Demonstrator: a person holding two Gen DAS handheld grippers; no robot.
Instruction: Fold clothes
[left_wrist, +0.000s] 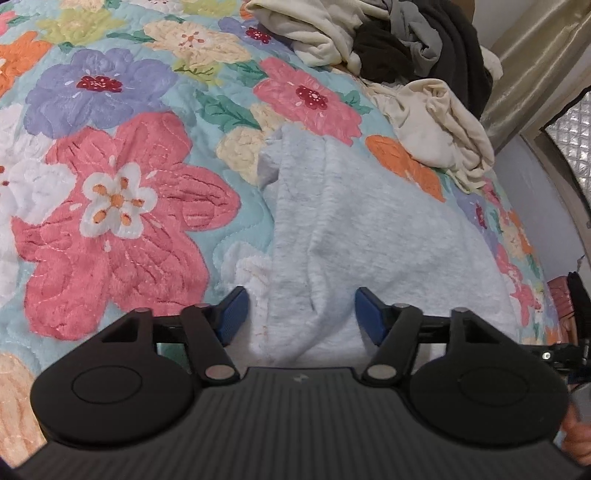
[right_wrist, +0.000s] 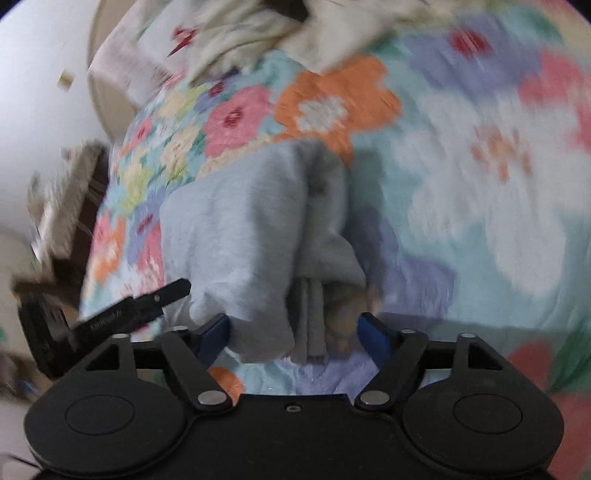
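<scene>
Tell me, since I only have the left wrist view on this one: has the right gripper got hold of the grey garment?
Observer: No. The right gripper stands wide open. The near edge of the grey garment lies between its fingers, and the pads are not pressing on it.
Operator: Is that side folded? In my view it looks like one flat sheet.
Observer: It is folded. The right wrist view shows stacked layers at the near edge.
Operator: Is anything beyond it on that side?
Observer: A crumpled pale cloth with red marks lies further back on the floral quilt. It is too blurred to identify.
</scene>
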